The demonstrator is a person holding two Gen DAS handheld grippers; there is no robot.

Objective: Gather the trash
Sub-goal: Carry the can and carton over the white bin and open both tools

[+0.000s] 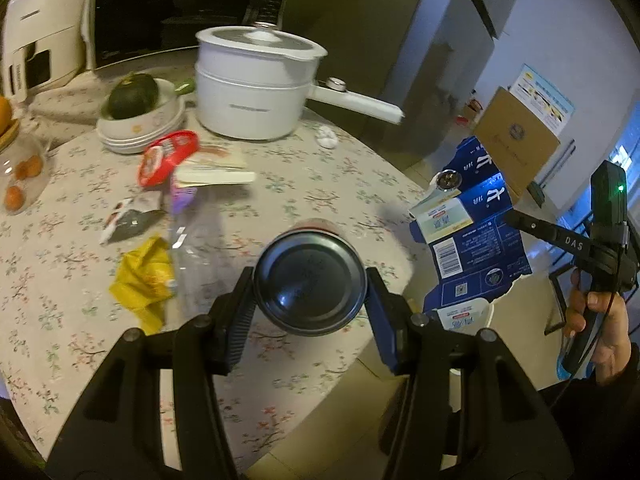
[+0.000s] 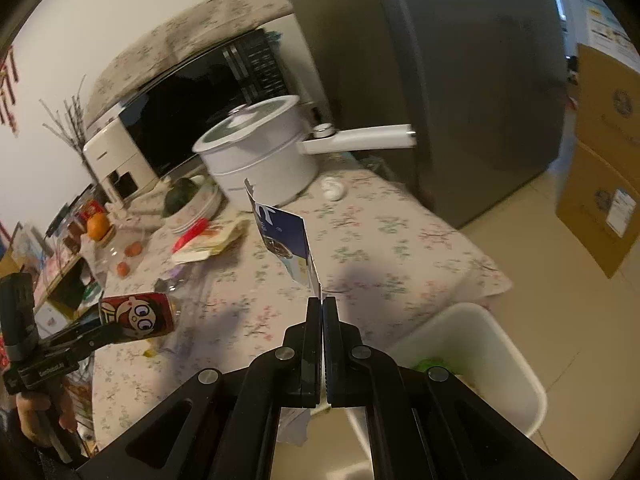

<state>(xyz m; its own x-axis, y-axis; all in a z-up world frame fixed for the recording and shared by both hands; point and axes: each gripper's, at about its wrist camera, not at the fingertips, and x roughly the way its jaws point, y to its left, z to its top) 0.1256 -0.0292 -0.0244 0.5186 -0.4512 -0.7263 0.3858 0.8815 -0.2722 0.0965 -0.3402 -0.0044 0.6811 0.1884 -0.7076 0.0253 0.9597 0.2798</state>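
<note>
The 2 fisheye views each look forward and steeply down along a claw, close above the bench (image 1: pixel 312 184). Both share its floral cloth and the white pot (image 1: pixel 256 88), and each catches the other claw at its edge.

Clear bottle (image 1: pixel 188 248) blurred, carton (image 2: pixel 286 242) print unreadable, bin (image 2: pixel 496 344) contents unclear

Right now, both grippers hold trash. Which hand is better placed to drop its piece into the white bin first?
Probably the right. The right gripper, shut on the blue carton, has the white bin just beside and below it. The left gripper holds the can over the table, seemingly farther from the bin.
</note>
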